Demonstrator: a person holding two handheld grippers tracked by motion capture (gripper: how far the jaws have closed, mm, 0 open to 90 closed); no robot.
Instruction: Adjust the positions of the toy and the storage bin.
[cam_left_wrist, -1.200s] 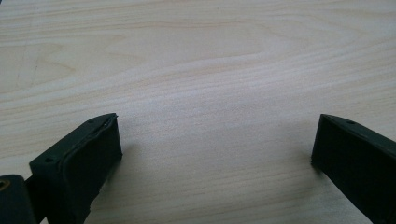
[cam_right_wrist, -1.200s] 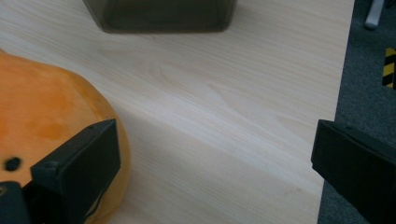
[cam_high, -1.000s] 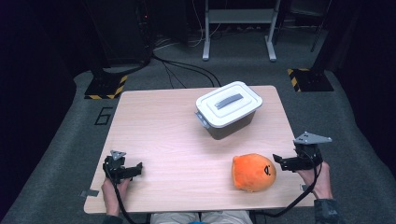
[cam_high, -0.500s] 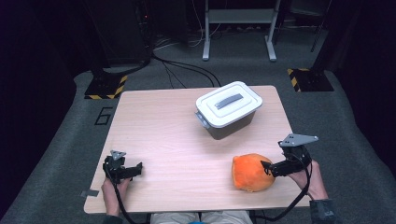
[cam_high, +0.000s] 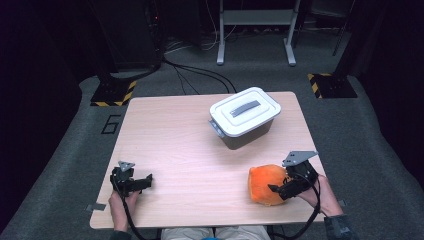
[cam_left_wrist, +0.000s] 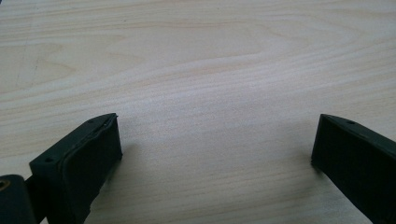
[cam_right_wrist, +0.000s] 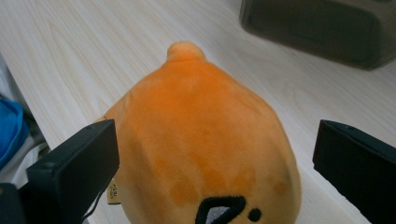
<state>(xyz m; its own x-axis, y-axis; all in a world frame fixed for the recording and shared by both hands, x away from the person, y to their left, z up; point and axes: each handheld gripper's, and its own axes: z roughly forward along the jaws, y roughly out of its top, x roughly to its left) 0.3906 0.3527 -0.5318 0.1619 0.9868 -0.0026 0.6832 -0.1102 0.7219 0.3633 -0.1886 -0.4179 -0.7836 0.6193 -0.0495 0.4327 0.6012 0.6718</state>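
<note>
An orange plush toy (cam_high: 264, 184) lies near the table's front right corner. My right gripper (cam_high: 278, 190) is at the toy's right side, held by a hand. In the right gripper view the plush toy (cam_right_wrist: 201, 135) sits between the two spread jaws, and my right gripper (cam_right_wrist: 215, 172) is open, its pads apart from the fabric. My left gripper (cam_high: 145, 181) rests at the front left of the table. In its own view my left gripper (cam_left_wrist: 215, 158) is open over bare wood with nothing between the jaws.
A grey storage box with a white lid (cam_high: 245, 117) stands at the back right of the wooden table (cam_high: 175, 145); its dark wall (cam_right_wrist: 317, 28) rises beyond the toy. Cables and metal stands occupy the floor behind the table.
My right gripper has moved left and towards the table's front edge, from beside the plush toy to straddling its right side. The left gripper has stayed put.
</note>
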